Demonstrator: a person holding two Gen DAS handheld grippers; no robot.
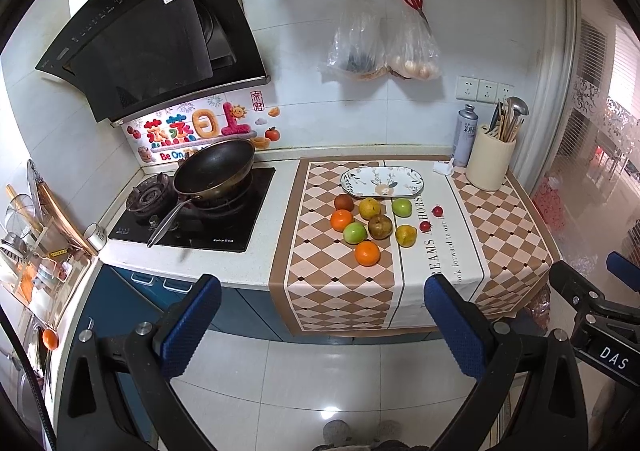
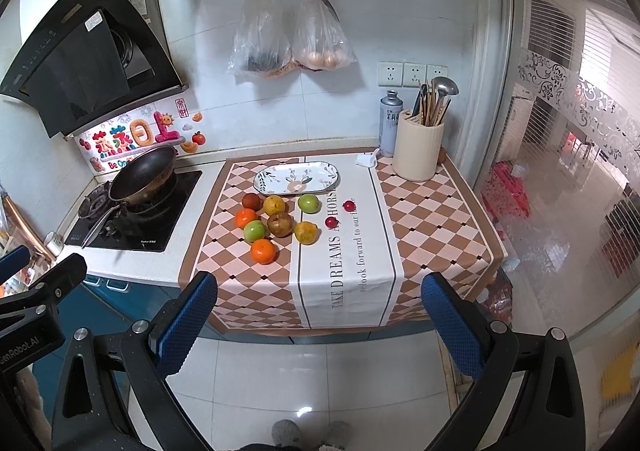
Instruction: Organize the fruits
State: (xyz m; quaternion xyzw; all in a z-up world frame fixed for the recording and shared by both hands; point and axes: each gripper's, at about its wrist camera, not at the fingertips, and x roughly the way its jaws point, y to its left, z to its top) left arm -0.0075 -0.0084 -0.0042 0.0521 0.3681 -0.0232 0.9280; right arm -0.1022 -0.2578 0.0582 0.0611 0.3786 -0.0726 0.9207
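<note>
Checked cloth (image 2: 420, 219) overhanging counter edge, fruits (image 2: 280, 223) clustered beside plate (image 2: 296, 179), bare right side

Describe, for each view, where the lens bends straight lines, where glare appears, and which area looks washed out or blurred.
Left wrist view: fisheye bows the counter edge and range hood; a glare spot sits on the floor tiles; the glass door at right is overexposed and hazy. Right wrist view: the same bowing at the cloth edges; floor glare low centre; the bright door area is washed out, while the fruit stays sharp.

Bright, even light, sharp mid-frame; fisheye bends the edges, and glare spots the floor tiles (image 1: 328, 415).
</note>
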